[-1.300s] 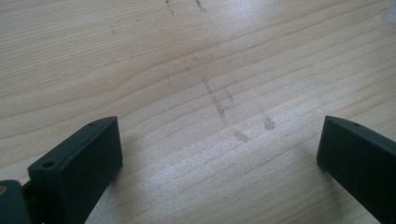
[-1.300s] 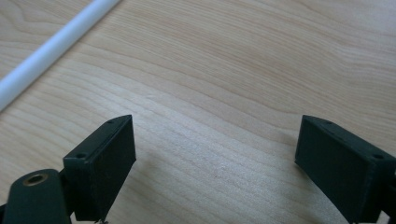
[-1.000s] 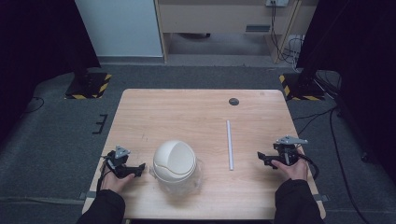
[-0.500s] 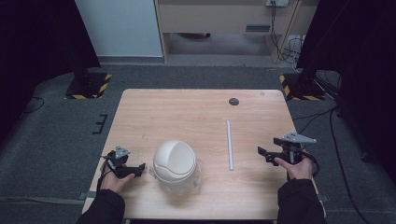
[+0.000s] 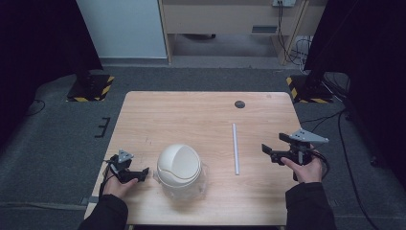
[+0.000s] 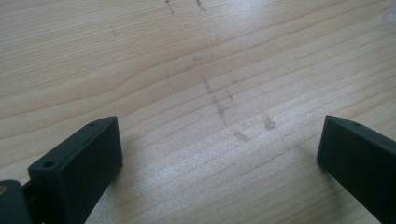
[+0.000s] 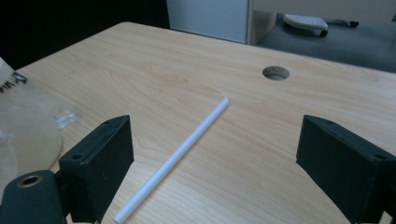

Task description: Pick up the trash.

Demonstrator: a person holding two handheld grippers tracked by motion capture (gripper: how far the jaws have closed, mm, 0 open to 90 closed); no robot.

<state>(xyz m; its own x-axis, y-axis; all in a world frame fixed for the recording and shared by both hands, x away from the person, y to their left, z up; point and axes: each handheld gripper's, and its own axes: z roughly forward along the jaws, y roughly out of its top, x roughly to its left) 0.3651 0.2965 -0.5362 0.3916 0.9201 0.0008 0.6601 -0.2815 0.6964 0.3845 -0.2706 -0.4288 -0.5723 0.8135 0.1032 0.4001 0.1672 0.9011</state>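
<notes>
Straw (image 7: 173, 158) before open right hand-held gripper (image 7: 215, 154)

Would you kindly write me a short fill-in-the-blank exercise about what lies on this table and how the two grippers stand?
1. The white straw lies between the domed cup and the ____ gripper.
2. The jaws of the left gripper stand ____, with nothing between them.
3. Near the far edge, the wooden table has a small round ____.

Missing words: right; open; hole
</notes>
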